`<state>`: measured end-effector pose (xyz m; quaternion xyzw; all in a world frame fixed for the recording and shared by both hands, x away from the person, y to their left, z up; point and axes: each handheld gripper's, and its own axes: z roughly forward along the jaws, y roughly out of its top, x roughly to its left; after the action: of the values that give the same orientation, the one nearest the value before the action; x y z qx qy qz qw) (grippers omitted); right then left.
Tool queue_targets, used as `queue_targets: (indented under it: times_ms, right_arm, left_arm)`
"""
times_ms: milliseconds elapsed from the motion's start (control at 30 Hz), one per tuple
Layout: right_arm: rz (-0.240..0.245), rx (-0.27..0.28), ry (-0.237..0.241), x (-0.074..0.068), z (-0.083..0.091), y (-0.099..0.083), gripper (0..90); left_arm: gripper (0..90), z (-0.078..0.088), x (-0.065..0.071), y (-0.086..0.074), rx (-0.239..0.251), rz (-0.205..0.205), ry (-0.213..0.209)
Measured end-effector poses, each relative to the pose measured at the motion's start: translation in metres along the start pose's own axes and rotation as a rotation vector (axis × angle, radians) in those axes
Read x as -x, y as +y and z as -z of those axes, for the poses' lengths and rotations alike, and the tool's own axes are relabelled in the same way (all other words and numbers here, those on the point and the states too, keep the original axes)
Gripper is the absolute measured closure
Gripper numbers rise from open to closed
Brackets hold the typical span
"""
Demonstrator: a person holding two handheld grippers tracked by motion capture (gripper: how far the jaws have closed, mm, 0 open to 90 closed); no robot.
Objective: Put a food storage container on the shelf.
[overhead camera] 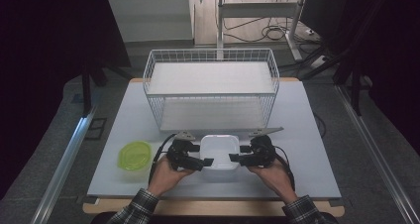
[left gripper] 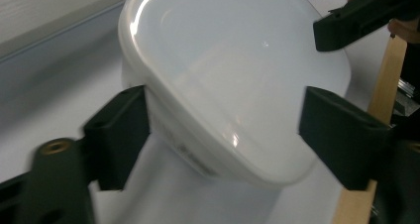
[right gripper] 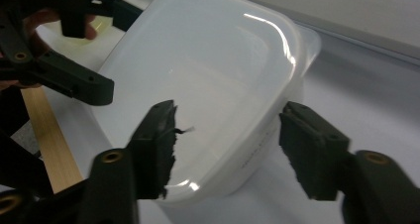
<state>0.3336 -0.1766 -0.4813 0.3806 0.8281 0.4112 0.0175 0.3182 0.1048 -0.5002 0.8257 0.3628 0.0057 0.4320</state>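
Note:
A white translucent plastic container [overhead camera: 218,152] stands near the table's front edge, between my two grippers. My left gripper [overhead camera: 203,154] is open at its left side, held by a hand. In the left gripper view the container [left gripper: 223,60] lies between the spread jaws of that gripper [left gripper: 225,135], and the left jaw looks close to its wall. My right gripper [overhead camera: 237,153] is open at the container's right side. In the right gripper view the container's [right gripper: 208,70] corner sits between the jaws of this gripper [right gripper: 233,144], with a gap at the right jaw.
A green round lid [overhead camera: 134,155] lies on the table [overhead camera: 307,135] left of the left hand. A white wire basket [overhead camera: 213,110] with a shelf stands behind the container. The table's wooden front edge [right gripper: 49,140] runs just under the grippers.

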Motion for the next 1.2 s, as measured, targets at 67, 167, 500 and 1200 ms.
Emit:
queue_targets:
  times_ms: [67,167,500,1200]
  right_arm:
    - [-0.004,0.004,-0.004,-0.001,0.002,-0.001,48.5]
    - [-0.044,0.007,0.012,-0.003,0.012,-0.005,61.5]
    - [-0.109,0.037,0.005,-0.008,0.02,-0.009,75.9]
    - [0.005,0.151,-0.093,-0.024,0.028,-0.005,78.8]
  left_arm:
    - [34.6,0.005,0.002,-0.002,0.002,0.005,0.004]
    - [49.0,0.016,0.008,-0.006,0.015,0.026,0.038]
    - [70.8,0.027,0.016,-0.01,0.066,0.082,0.101]
    - [77.8,0.035,0.023,-0.005,0.131,0.094,0.162]
